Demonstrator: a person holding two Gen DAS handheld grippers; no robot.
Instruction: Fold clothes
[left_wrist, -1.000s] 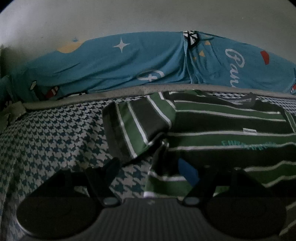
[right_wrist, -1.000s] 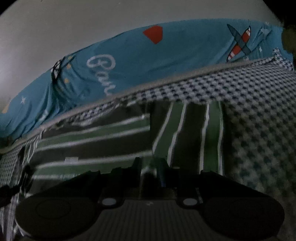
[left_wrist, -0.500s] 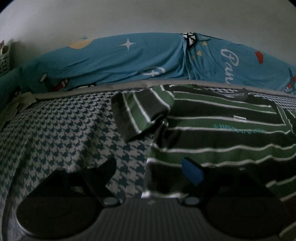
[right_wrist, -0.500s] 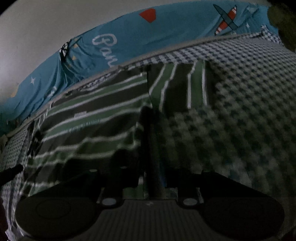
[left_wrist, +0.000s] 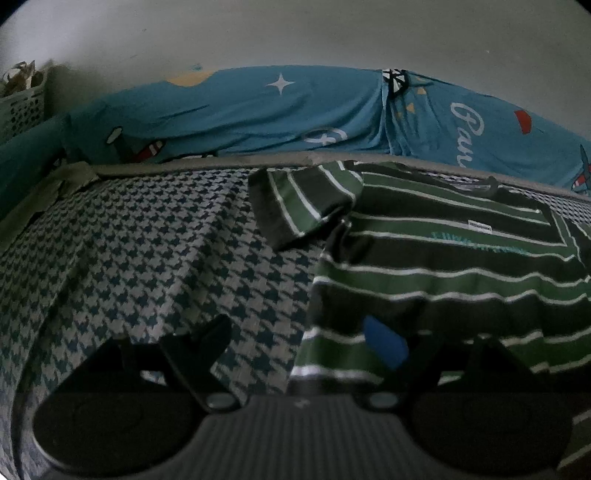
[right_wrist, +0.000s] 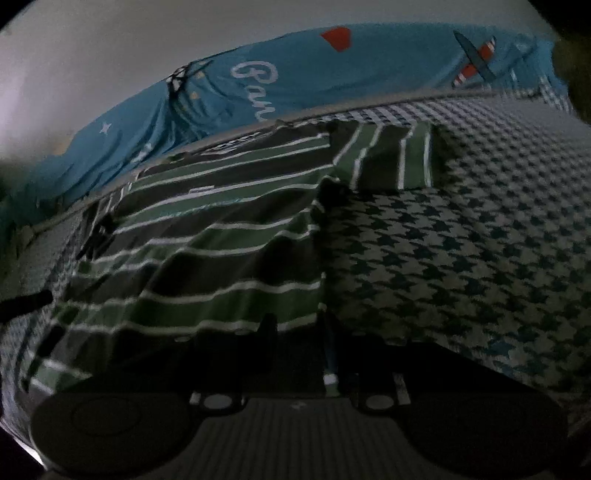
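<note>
The striped shirt (left_wrist: 443, 266) lies on the houndstooth cover (left_wrist: 147, 258). Its hem corner sits between the wide-apart jaws of the left gripper (left_wrist: 303, 339). The right gripper (right_wrist: 299, 332) is opening, hem between its jaws. Only the left view shows a basket (left_wrist: 22, 103).

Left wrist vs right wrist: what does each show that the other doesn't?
Left wrist only: a perforated basket at far left, the shirt's left sleeve spread on the houndstooth sheet, and the left gripper open, the shirt's edge between its fingers.

Right wrist only: the other sleeve, and the right gripper opening, the hem between its fingers.

Both: the green striped T-shirt, the blue printed cover and the pale wall.
</note>
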